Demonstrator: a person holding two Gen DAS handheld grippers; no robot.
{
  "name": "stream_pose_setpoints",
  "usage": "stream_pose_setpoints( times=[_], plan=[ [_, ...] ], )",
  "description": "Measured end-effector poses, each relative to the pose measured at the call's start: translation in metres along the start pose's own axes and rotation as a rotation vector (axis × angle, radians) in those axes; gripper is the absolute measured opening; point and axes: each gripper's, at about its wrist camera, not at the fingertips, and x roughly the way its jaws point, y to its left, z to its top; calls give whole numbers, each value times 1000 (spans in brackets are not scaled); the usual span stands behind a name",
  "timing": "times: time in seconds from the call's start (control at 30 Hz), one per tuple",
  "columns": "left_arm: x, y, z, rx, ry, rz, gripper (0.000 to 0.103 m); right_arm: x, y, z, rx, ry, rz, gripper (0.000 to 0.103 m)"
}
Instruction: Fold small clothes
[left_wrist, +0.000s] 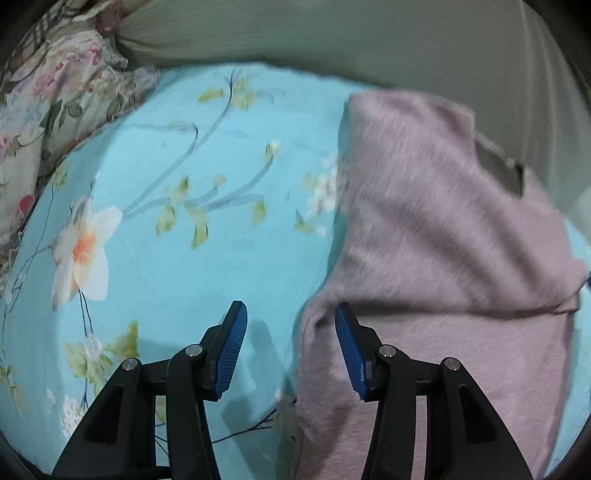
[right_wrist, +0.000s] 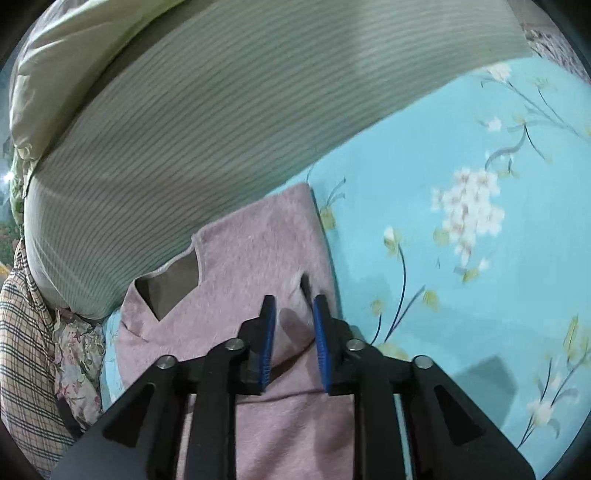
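A fuzzy pink top (left_wrist: 424, 221) lies folded on the blue flowered bedsheet (left_wrist: 184, 147), its grey-lined V neck (left_wrist: 498, 166) at the far side. My left gripper (left_wrist: 290, 305) stands open over the top's left edge; only sheet and the cloth's edge show in its gap. In the right wrist view the same pink top (right_wrist: 251, 251) lies below my right gripper (right_wrist: 294, 297), which is open a little way above the cloth, near its right edge. The pads press on nothing. The V neck (right_wrist: 173, 280) shows to the left.
A striped grey-green cushion (right_wrist: 184, 129) runs along the far side of the bed, touching the top's neck end. Flowered fabric (left_wrist: 48, 110) is bunched at the far left, with plaid cloth (right_wrist: 22, 332) beside it. Blue sheet (right_wrist: 461, 166) stretches away on the right.
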Motion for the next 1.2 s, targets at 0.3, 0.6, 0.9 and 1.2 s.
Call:
stream_pose_setpoints(
  times=[0.3,0.6,0.9,1.2],
  plan=[
    [18,-40,68,62,-44,-75,55,34,10,-4,-163,120,27,15],
    [58,-53,102,73,21,-68,66,-11,6,13,-49,0,55,14],
    [69,-67,98,93,-41,-3,30,18,-18,-2,-19,60,-30,46],
    [66,-54,109,21,-34,-48,10,37,10,-11,-155,119,-10,8]
  ],
)
